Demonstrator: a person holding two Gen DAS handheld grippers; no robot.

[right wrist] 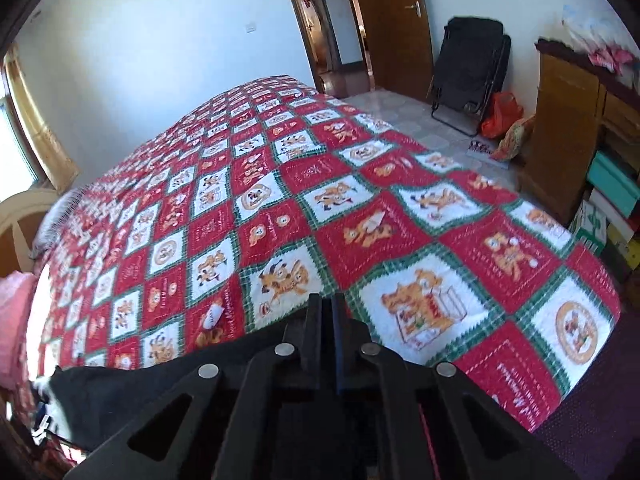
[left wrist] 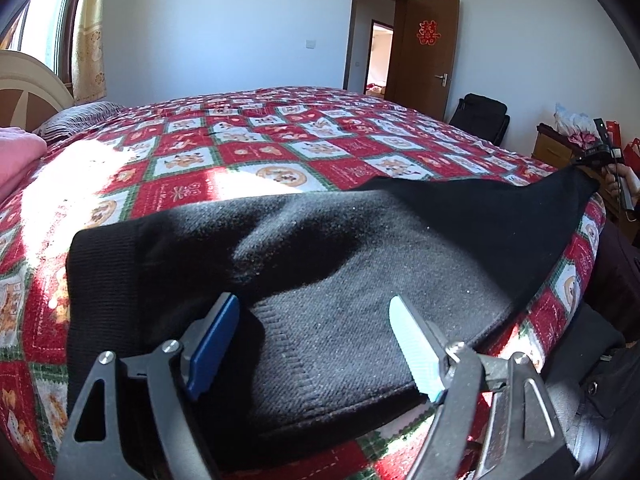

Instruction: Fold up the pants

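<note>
Black knit pants (left wrist: pixel 320 256) lie across the near edge of the bed (left wrist: pixel 248 148), with ribbed cuffs close to me. My left gripper (left wrist: pixel 312 344) is open, its blue finger (left wrist: pixel 214 344) and pale finger (left wrist: pixel 412 348) spread over one cuff, holding nothing. My right gripper (right wrist: pixel 326 312) is shut; the far end of the pants (right wrist: pixel 132 392) trails left from under it. In the left wrist view the right gripper (left wrist: pixel 600 156) lifts that pants corner at the far right.
The bed has a red, white and green patterned quilt (right wrist: pixel 360 220). A pink pillow (left wrist: pixel 16 160) and headboard are at left. A wooden cabinet (right wrist: pixel 560 140), a black folding chair (right wrist: pixel 468 72), boxes and an open door (left wrist: pixel 428 52) are to the right.
</note>
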